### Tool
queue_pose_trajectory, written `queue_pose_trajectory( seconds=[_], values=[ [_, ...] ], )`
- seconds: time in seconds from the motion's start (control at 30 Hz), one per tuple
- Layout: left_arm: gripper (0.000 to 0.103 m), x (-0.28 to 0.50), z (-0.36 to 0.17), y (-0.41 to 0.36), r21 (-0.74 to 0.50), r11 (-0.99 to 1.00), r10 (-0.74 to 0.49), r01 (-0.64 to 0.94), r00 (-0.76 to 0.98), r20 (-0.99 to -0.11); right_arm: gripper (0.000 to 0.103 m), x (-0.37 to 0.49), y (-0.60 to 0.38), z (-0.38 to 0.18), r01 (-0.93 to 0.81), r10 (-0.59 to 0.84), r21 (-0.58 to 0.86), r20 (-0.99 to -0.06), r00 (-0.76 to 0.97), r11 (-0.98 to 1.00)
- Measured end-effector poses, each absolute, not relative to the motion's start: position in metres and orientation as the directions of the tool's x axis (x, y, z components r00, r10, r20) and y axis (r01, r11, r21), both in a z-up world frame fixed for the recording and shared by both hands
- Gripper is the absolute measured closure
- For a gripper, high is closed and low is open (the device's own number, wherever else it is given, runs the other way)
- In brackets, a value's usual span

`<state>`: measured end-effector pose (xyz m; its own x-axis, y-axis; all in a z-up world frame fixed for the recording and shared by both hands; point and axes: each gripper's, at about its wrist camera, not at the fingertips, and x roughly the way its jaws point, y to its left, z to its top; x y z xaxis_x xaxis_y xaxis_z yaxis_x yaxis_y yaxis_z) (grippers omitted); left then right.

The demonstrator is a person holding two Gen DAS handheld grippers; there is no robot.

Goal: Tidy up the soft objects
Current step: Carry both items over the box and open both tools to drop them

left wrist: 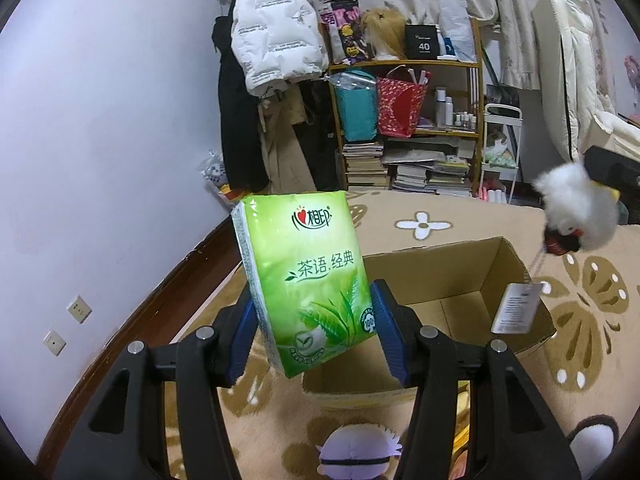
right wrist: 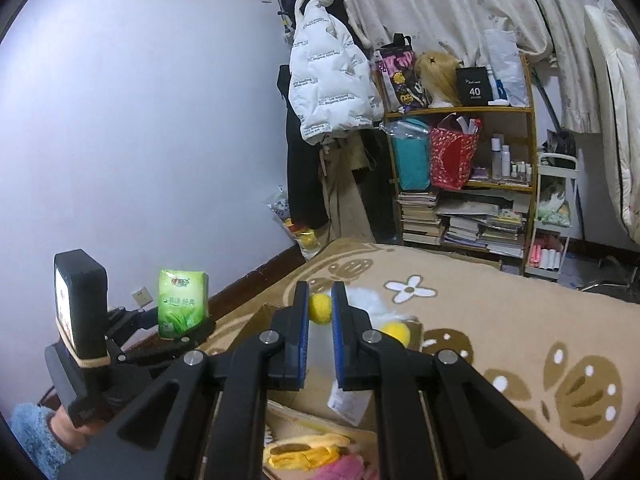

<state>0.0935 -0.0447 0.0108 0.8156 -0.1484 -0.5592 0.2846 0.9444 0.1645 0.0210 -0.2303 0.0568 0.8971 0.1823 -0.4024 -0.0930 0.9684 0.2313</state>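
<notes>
My left gripper (left wrist: 314,296) is shut on a green tissue pack (left wrist: 308,276), held upright just left of an open cardboard box (left wrist: 460,272). In the right wrist view the same pack (right wrist: 182,304) stands in the left gripper (right wrist: 184,330) at the far left. My right gripper (right wrist: 320,294) is shut on a white plush toy (right wrist: 368,300) with yellow feet (right wrist: 320,308). The toy (left wrist: 576,212) hangs above the box's right side, and its paper tag (left wrist: 516,308) dangles over the box.
A purple plush (left wrist: 352,448) lies on the beige flowered rug (left wrist: 580,320) near the box. Yellow and pink soft things (right wrist: 304,456) lie below the right gripper. A wall runs along the left. A cluttered shelf (left wrist: 412,128) and hanging coats (left wrist: 272,40) stand behind.
</notes>
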Motion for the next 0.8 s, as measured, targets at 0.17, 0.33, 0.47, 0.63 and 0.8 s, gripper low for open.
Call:
queue_pose_trajectory(
  seconds=[0.17,0.33,0.47,0.63,0.8],
  values=[
    [0.049,0.104,-0.001,-0.047,0.142,0.946,-0.159,0.292,0.796,-0.584,0.092,0.031,-0.228,0.045,-0.098,0.187,0.223,-0.425,0.885,0.97],
    [0.049,0.111,-0.012,-0.046,0.077,0.946,-0.204,0.315,0.763,-0.613,0.092,0.041,-0.23,0.026,-0.087,0.183,0.222,-0.464,0.867,0.971],
    [0.049,0.109,-0.019,-0.054,0.119,0.938,-0.189,0.326,0.767,-0.614,0.092,0.049,-0.231,0.014,-0.079,0.184,0.225,-0.494,0.85,0.971],
    [0.049,0.113,-0.031,-0.058,0.127,0.936,-0.18,0.329,0.756,-0.63,0.092,0.056,-0.231,-0.003,-0.071,0.182,0.222,-0.534,0.826,0.972],
    [0.049,0.121,-0.043,-0.058,0.123,0.939,-0.166,0.321,0.737,-0.655,0.092,0.065,-0.23,-0.02,-0.064,0.182,0.219,-0.574,0.798,0.974]
  ],
)
